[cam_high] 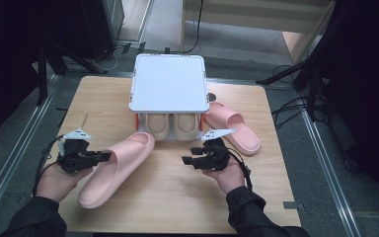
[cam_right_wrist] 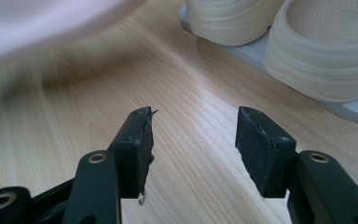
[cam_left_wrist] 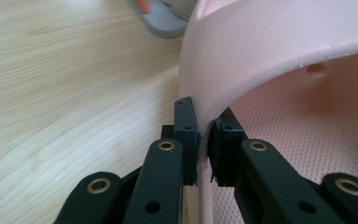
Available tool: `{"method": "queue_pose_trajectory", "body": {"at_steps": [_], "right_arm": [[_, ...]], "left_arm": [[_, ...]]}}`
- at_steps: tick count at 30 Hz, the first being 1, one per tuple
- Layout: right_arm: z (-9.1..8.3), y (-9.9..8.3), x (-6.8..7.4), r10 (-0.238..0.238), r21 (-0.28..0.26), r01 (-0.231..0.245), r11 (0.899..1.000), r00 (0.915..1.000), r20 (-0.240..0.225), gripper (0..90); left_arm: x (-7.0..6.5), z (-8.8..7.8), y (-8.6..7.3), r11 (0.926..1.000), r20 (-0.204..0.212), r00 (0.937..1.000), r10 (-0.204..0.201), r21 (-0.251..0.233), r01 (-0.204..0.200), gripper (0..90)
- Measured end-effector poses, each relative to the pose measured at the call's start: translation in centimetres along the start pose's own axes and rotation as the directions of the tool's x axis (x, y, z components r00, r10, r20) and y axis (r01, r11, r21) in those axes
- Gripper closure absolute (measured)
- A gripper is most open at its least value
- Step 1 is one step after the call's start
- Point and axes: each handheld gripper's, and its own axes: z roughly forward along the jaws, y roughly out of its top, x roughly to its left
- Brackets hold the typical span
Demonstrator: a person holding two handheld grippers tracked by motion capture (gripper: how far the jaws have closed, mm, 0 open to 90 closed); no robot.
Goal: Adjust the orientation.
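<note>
Dark room, cables and stands on grey floor around a light wooden worktop (cam_high: 177,197).

White 2-tier shoe rack (cam_high: 169,83) stood at the worktop's far edge, middle. Its lower shelf held 2 cream slippers (cam_high: 171,126) side by side, toes toward the person.

Held pink slipper (cam_high: 114,168) lay left of centre, toe near the rack's front left corner, heel toward the near edge. A second pink slipper (cam_high: 233,127) lay beside the rack's right side.

Left gripper (cam_high: 93,158) was clamped on the held slipper's thin side wall, pads (cam_left_wrist: 186,135) pinching the rim where the strap begins. Right gripper (cam_high: 191,160) hung near the worktop's centre, jaws apart, nothing between them.

Risks, as judged:
- Grip sat on 1 edge only; the soft wall could fold and the slipper swing or slip out.
- Lower shelf looked full; the toe could knock the cream pair or shove the rack.
- The idle right gripper sat close to the slipper's path.
</note>
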Motion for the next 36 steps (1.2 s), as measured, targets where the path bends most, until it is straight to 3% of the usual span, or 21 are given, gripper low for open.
{"method": "queue_pose_trajectory", "body": {"at_steps": [5, 9, 16, 20, 25, 32, 36], "right_arm": [[-0.2, -0.2, 0.0, 0.005, -0.005, -0.005, 1.000, 1.0000, 0.004, 47.4], [-0.3, -0.4, 0.1, 0.003, -0.003, -0.003, 1.000, 1.0000, 0.008, 47.6], [-0.2, -0.9, 0.4, 0.002, 0.005, -0.002, 1.000, 0.9999, 0.013, 47.9], [-0.1, -1.1, 0.6, 0.000, 0.007, 0.000, 1.000, 0.9999, 0.014, 48.1], [0.3, -1.4, 0.9, 0.002, 0.016, -0.002, 1.000, 0.9999, 0.016, 48.4], [0.8, -1.5, 1.3, 0.003, 0.014, -0.003, 1.000, 1.0000, 0.005, 49.3], [1.2, -1.5, 1.8, 0.010, 0.017, -0.009, 1.000, 0.9999, -0.010, 52.6]], "left_arm": [[-1.5, 1.9, 0.6, 0.9986, 0.033, 0.9983, 0.048, 0.019, -0.049, 82.2], [-2.2, 3.7, 0.8, 0.9929, 0.068, 0.9934, 0.092, 0.069, -0.097, 81.4], [-2.6, 5.7, 1.2, 0.9822, 0.074, 0.9881, 0.135, 0.121, -0.143, 79.4], [-2.8, 6.3, 1.4, 0.9788, 0.081, 0.9846, 0.155, 0.123, -0.164, 76.5], [-2.9, 6.4, 1.4, 0.9746, 0.100, 0.9795, 0.175, 0.123, -0.187, 69.9], [-2.4, 4.9, 1.3, 0.9858, 0.147, 0.9797, 0.136, 0.078, -0.149, 61.7], [-2.2, 3.6, 1.1, 0.9881, 0.147, 0.9799, 0.136, 0.052, -0.145, 65.4]]}}
